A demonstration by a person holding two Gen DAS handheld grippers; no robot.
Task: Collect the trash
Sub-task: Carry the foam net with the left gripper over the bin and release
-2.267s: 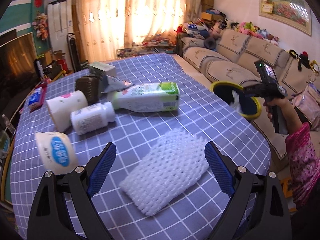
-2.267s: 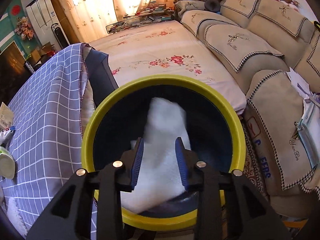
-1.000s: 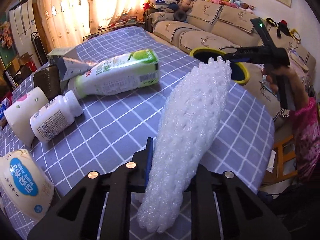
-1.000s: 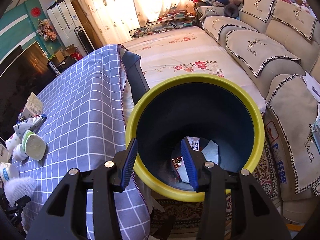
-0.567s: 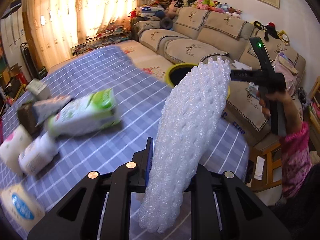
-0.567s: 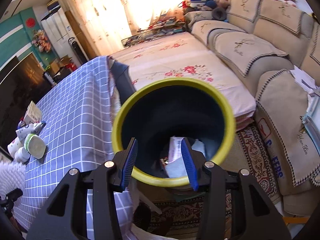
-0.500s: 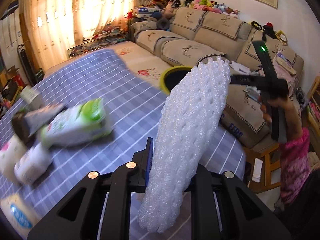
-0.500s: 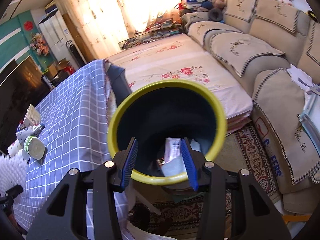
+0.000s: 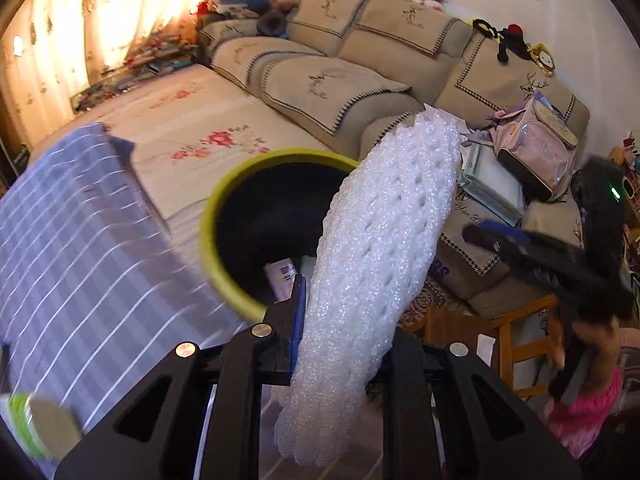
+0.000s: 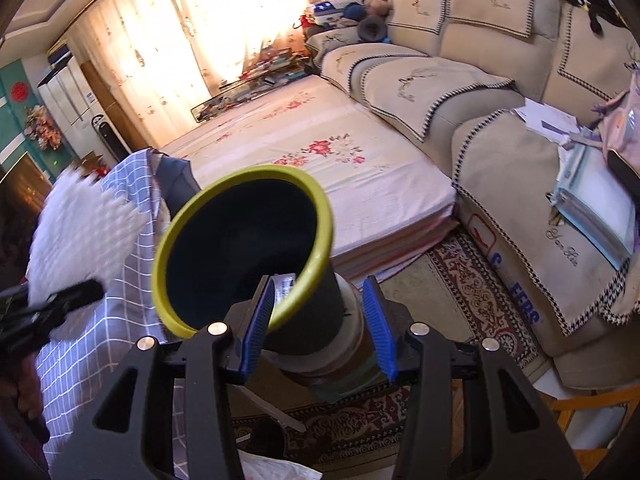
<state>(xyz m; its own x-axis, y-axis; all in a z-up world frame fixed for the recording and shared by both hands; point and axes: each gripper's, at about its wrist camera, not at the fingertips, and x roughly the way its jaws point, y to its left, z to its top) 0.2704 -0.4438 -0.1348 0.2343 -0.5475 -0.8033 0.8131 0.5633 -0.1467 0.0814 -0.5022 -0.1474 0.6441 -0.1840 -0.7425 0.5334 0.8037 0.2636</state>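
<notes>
My left gripper [image 9: 340, 320] is shut on a white foam net sleeve [image 9: 376, 248] that stands up between its fingers. It hangs over the table edge, just before the dark bin with a yellow rim [image 9: 224, 208]. Paper trash [image 9: 280, 276] lies in the bin. In the right wrist view the bin [image 10: 240, 248] sits close ahead, tilted left, and the foam sleeve [image 10: 80, 232] is at its left. My right gripper [image 10: 318, 320] is open and empty, to the right of the bin.
The blue checked tablecloth [image 9: 80, 248] covers the table at the left. A flowered mattress [image 10: 320, 152] and a beige sofa [image 10: 460, 72] lie behind the bin. A patterned rug [image 10: 472, 292] and a wooden stool [image 9: 480, 332] are on the floor. A green-capped bottle [image 9: 28, 428] lies at lower left.
My left gripper has picked up the foam sleeve and swung right from the table to the bin. My right gripper dropped its white wad in the bin, opened and drew back right.
</notes>
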